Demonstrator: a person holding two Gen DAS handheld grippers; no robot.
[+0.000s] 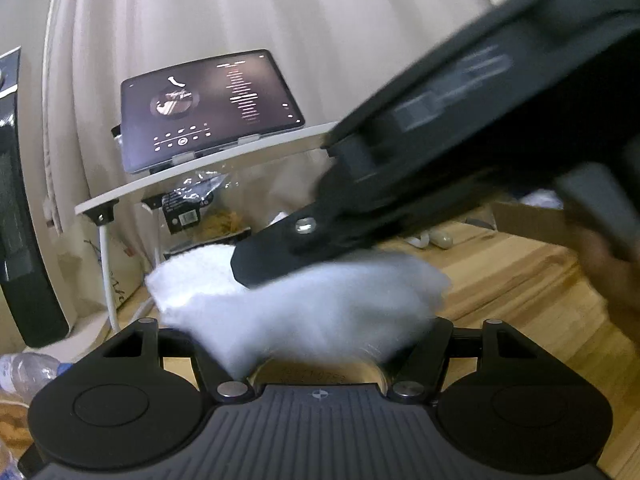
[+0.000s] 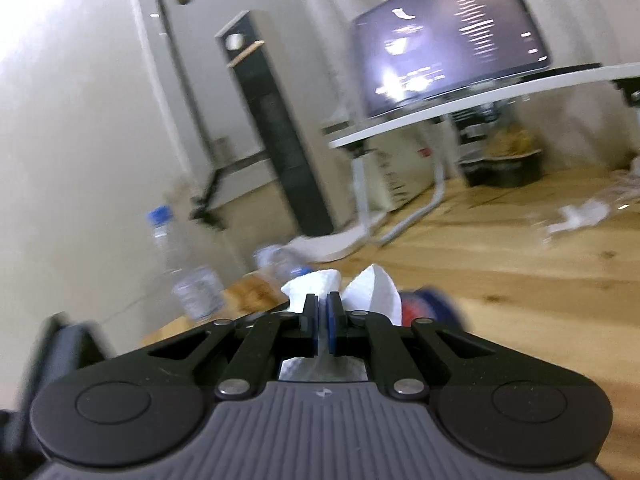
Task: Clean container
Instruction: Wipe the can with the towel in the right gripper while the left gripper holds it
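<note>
- Your right gripper (image 2: pixel 322 312) has its jaws nearly together, pinching a white tissue (image 2: pixel 372 288) that puffs out beyond the tips at 12 o'clock.
- In the left wrist view that same gripper (image 1: pixel 256 264) comes in from 2 o'clock, its black finger pressed into the tissue (image 1: pixel 304 304).
- Your left gripper (image 1: pixel 320 344) has its jaws spread wide, with a round container (image 1: pixel 320 376) sitting between them; only the rim shows at 6 o'clock under the tissue, so you cannot tell from here whether the fingers actually press on it.
- The tissue covers the container's mouth in the left wrist view; the right wrist view shows no container, only a blurred red and blue shape (image 2: pixel 428 308) just right of the tips.
- Open room: bare wooden floor (image 2: pixel 500 264) spreads from 1 to 4 o'clock in the right wrist view.
- Edges to mind: a white shelf (image 1: pixel 200 172) with a dark tablet (image 1: pixel 208 112) on it stands at 11 o'clock in the left wrist view, its legs reaching the floor.
- Only the right wrist view shows the upright water bottle (image 2: pixel 184 272) at 9 o'clock, a second bottle (image 2: pixel 280 260) lying near it, and a tall black speaker (image 2: pixel 276 128) against the wall.
- Only the left wrist view shows the cardboard box (image 1: pixel 528 220) at 3 o'clock.
</note>
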